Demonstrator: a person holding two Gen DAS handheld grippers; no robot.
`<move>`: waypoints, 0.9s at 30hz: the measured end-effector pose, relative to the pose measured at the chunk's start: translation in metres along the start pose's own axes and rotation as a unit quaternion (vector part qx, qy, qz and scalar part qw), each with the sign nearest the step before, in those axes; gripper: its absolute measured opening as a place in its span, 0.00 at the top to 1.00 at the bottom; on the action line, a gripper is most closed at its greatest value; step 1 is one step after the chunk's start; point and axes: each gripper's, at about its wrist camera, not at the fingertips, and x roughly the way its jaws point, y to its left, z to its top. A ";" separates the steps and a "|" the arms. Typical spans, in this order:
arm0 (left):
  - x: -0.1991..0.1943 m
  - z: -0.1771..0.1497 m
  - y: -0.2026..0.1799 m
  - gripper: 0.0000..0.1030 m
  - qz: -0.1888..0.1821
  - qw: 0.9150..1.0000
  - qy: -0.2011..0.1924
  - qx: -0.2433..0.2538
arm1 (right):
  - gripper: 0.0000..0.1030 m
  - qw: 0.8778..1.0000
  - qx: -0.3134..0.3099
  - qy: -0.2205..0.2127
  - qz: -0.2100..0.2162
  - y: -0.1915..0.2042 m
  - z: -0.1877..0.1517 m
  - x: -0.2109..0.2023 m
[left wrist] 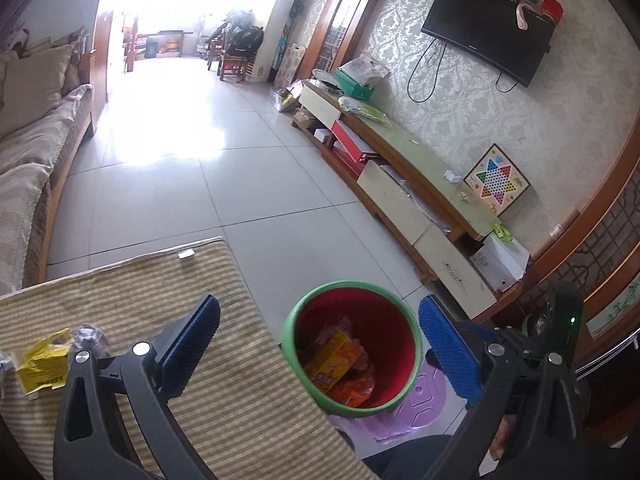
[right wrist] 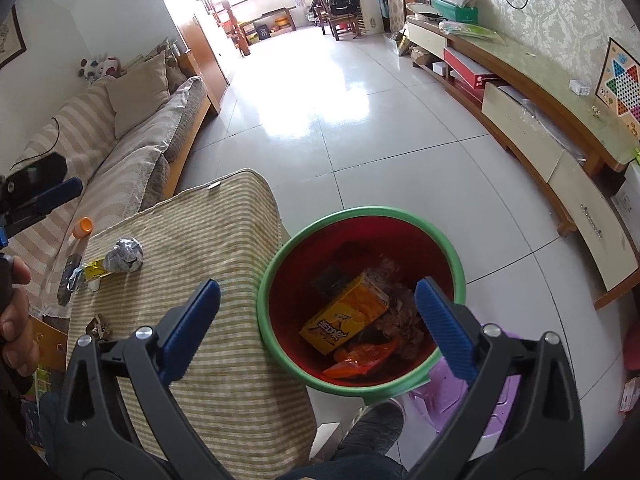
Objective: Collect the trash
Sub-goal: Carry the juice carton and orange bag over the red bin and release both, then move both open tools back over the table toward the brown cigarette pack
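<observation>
Both claws (left wrist: 320, 336) (right wrist: 318, 312) spread, empty, above striped cloth (right wrist: 208, 240) and tiled floor (right wrist: 360, 140).

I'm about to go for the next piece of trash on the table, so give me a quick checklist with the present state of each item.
1. Left tool empty, open: ok.
2. Right tool empty, open: ok.
3. Bin upright beside the table: ok.
4. Room left in the bin above the orange box: ok.
5. Trash still on the table, foil ball and yellow wrapper: ok.
6. Wrapper's weight: cannot tell.
</observation>
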 end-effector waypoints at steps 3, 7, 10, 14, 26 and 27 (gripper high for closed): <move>-0.022 -0.012 0.018 0.08 0.022 1.000 -0.003 0.000 | 0.05 1.000 -0.009 -0.004 0.006 0.018 -0.002 -0.005; -0.054 -0.029 0.044 0.08 0.046 0.999 -0.009 -0.012 | 0.05 1.000 -0.025 -0.007 0.015 0.048 -0.004 -0.010; -0.076 -0.042 0.066 0.08 0.062 0.998 -0.014 -0.023 | 0.05 0.999 -0.039 -0.008 0.024 0.073 -0.007 -0.012; -0.105 -0.061 0.097 0.08 0.085 0.995 -0.016 -0.042 | 0.05 0.997 -0.064 -0.007 0.036 0.110 -0.009 -0.012; -0.164 -0.146 0.187 0.08 0.141 0.982 -0.004 -0.128 | 0.05 0.988 -0.142 0.005 0.066 0.224 -0.021 -0.002; -0.165 -0.152 0.192 0.08 0.142 0.981 -0.001 -0.136 | 0.05 0.987 -0.148 0.008 0.068 0.231 -0.022 -0.001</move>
